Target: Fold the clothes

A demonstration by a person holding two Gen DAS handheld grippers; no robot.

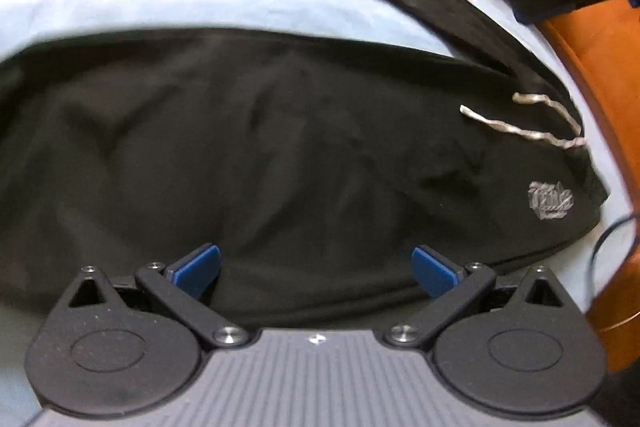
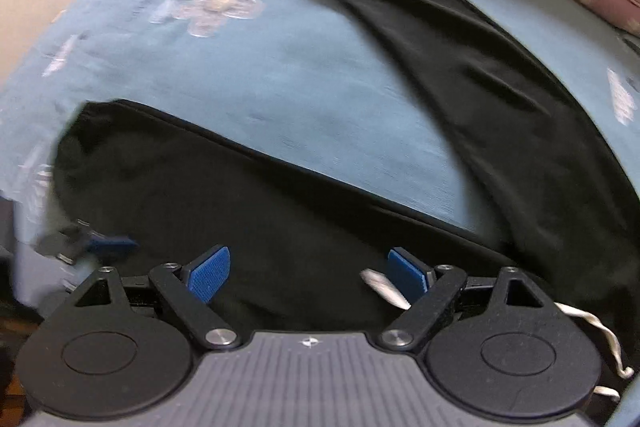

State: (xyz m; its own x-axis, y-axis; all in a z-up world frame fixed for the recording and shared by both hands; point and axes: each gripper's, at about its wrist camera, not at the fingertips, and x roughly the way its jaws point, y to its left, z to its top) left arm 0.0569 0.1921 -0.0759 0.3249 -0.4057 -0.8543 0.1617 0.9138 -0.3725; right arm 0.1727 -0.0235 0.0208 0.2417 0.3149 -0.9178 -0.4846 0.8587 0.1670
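A pair of black trousers (image 1: 280, 155) is seen spread on a bed covered by a light blue flowered sheet (image 2: 248, 79). In the right wrist view the two legs splay apart: one runs toward 10 o'clock, the other (image 2: 460, 59) toward 12 o'clock, with bare sheet between them. The waist end, marked by a white drawstring (image 1: 532, 131) and a small grey logo (image 1: 551, 201), lies at about 3 o'clock in the left wrist view, near an orange-brown wooden edge (image 1: 600, 67).

The left claw (image 1: 316, 269) is held above the cloth with its jaws wide apart and nothing between them. The right claw (image 2: 309, 273) is likewise spread and empty over the waist, a drawstring end lying just beside its right pad.

The fabric is judged to be light, limp and easily creased; it should drape and sag when lifted, and thin layers may slip from the pads unless a gathered fold is pinched. The thicker waistband and the leg hems are judged the firmest places to be gripped. The loose drawstring could be caught by mistake.
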